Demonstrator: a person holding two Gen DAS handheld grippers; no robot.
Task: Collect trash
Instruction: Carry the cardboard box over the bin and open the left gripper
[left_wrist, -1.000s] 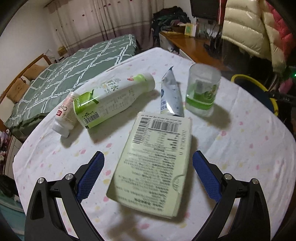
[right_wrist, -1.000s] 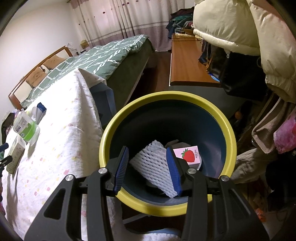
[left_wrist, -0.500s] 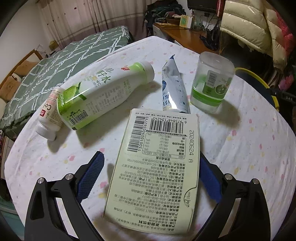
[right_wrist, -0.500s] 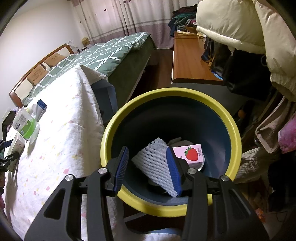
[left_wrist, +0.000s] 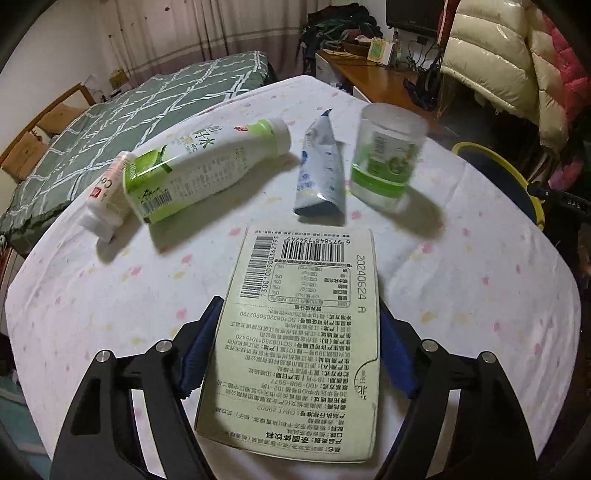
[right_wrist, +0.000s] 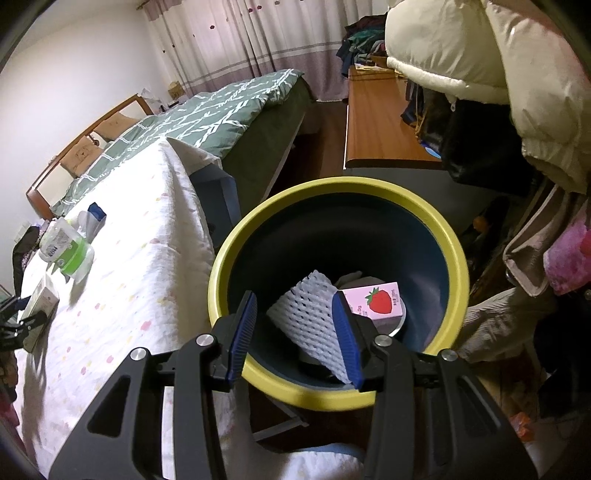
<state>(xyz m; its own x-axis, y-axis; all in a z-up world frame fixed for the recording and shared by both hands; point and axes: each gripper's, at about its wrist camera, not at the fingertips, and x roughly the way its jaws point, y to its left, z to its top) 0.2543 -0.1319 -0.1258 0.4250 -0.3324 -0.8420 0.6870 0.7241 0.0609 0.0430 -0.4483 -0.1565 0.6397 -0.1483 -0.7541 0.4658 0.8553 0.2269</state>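
The pale green carton is lying flat on the dotted tablecloth, with the left gripper just closing its jaws against both sides. Beyond are lying a green bottle, a foil pouch and a standing cup. The right gripper is hanging part-open and empty over the yellow-rimmed bin.

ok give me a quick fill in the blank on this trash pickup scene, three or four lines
1. The left claw has just been closing around the pale green ____, which lies between its pads.
2. The right claw hovers over the bin, whose rim is ____.
3. Inside the bin, the pink carton bears a picture of a ____.
4. The green-and-white bottle on the table is lying on its ____.

Missing words: carton; yellow; strawberry; side
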